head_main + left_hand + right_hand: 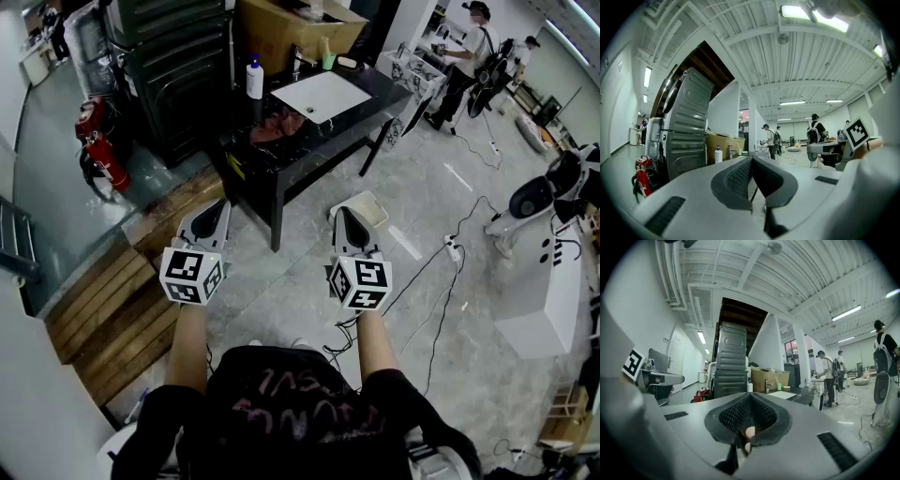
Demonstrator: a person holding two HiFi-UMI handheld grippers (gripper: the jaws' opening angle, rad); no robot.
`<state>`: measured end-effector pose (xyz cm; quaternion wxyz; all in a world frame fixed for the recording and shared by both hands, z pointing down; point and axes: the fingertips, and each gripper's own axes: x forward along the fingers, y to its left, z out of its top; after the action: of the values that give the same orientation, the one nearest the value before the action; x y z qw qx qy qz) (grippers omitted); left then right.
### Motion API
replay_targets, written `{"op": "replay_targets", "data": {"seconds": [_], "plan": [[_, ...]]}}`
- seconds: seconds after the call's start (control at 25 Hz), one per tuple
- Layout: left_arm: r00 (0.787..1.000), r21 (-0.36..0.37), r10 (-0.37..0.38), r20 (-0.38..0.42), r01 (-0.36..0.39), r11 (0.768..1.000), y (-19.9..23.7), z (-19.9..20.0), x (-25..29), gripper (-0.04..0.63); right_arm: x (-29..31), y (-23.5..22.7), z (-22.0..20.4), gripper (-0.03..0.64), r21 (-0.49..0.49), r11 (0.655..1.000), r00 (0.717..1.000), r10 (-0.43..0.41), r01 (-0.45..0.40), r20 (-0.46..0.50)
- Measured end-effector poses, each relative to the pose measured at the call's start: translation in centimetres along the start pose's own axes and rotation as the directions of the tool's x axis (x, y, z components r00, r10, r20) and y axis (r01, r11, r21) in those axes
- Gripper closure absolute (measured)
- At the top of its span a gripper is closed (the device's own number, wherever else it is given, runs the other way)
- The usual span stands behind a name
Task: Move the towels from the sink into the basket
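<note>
Across the room stands a black table (309, 155) with a white sink basin (323, 95) set in its top. A reddish-brown towel (279, 125) lies bunched on the table just left of the basin. A white tray-like container (368, 207), perhaps the basket, sits on the floor before the table. My left gripper (217, 206) and right gripper (343, 214) are held side by side well short of the table. The left gripper (751, 159) has its jaws shut with nothing between them. So does the right gripper (749, 395).
A white bottle (254, 79) and a cardboard box (295, 28) stand at the table's back. Dark stacked machines (173, 66) and a red fire extinguisher (101, 150) are at the left, above a wooden platform (112, 300). Cables (450, 272), a white robot (534, 202) and people (469, 47) occupy the right.
</note>
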<state>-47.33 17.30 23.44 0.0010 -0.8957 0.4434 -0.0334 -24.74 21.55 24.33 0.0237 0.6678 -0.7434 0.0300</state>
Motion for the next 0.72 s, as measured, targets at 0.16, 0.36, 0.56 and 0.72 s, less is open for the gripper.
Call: {"op": "replay_targets", "data": {"seconds": [0.16,0.36,0.56,0.72], "plan": [[1.0,0.014,-0.006,-0.007,0.007,1.0,0.2,0.3,-0.2,0.58,-0.1,0.3,0.2,0.603,-0.002,1.0,1.0,-0.001,0.0,-0.008],[1.0,0.012,-0.003,-0.011,0.003,1.0,0.5,0.0,-0.6,0.58,-0.4,1.1,0.2,0.603,0.0,1.0,1.0,0.011,-0.011,-0.013],[1.0,-0.013,-0.006,-0.009,0.006,1.0,1.5,-0.5,-1.5,0.58,-0.5,2.5,0.6,0.601,-0.033,0.999,1.0,0.014,-0.014,0.013],[1.0,-0.03,-0.014,-0.014,0.013,0.999,2.0,-1.3,-1.8,0.58,-0.3,3.4,0.1,0.601,-0.028,1.0,1.0,0.01,-0.01,0.006]]}}
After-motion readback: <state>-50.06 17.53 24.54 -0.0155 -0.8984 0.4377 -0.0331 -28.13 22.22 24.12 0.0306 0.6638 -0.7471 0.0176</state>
